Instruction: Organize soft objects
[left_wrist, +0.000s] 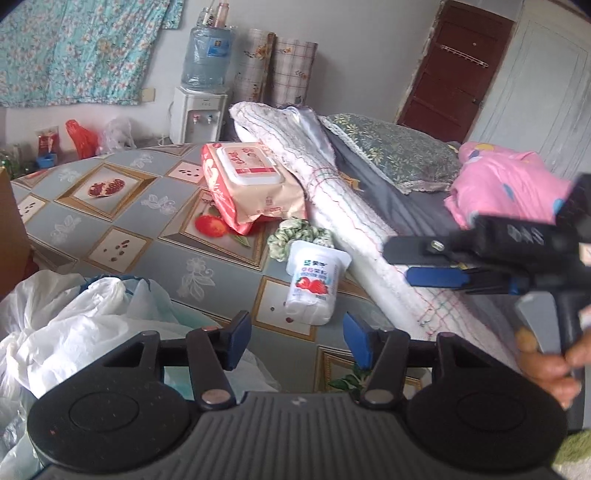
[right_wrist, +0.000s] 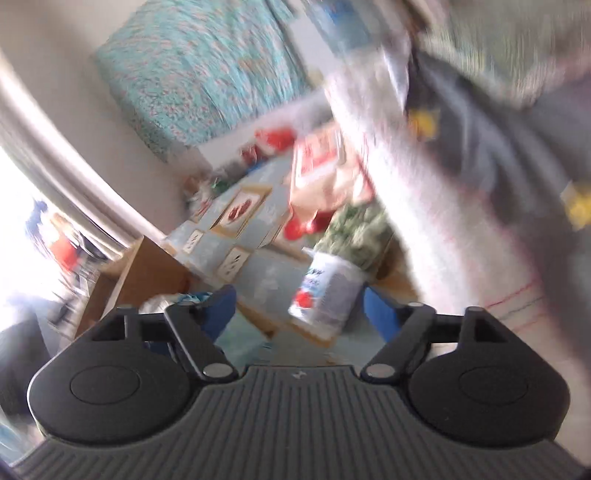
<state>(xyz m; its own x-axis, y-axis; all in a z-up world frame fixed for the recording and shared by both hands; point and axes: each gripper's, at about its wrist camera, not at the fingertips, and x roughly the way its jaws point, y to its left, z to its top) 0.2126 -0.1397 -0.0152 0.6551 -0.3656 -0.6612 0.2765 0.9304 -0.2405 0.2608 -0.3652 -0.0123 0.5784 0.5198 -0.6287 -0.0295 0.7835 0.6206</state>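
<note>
Closest to my left gripper (left_wrist: 297, 341), whose jaws stand apart with nothing between them, is the strawberry yogurt cup (left_wrist: 314, 282), tipped on its side on the bed's fruit-patterned sheet (left_wrist: 122, 218). Just behind it and touching it lies the green scrunchie (left_wrist: 295, 234), which I judge to be one of the soft things I am meant to sort. It sits tucked against the long rolled white quilt (left_wrist: 332, 199), so a grab from the open, sheet side looks easier than one from the quilt side.

My right gripper (left_wrist: 421, 260) comes in from the right over that quilt, its jaws parted and empty; a hand (left_wrist: 550, 369) holds its handle. Its own view is badly smeared, yet the cup (right_wrist: 325, 291) shows just ahead of the spread blue pads (right_wrist: 221, 306), so I judge it is aimed at this cluster.

Further back, a wet-wipes pack (left_wrist: 251, 184) leans on the quilt. A folded pink cloth (left_wrist: 506, 184) rests on the dark bedding beside a green floral pillow (left_wrist: 395, 151). White plastic bags (left_wrist: 85, 321) bulge at the near left.
</note>
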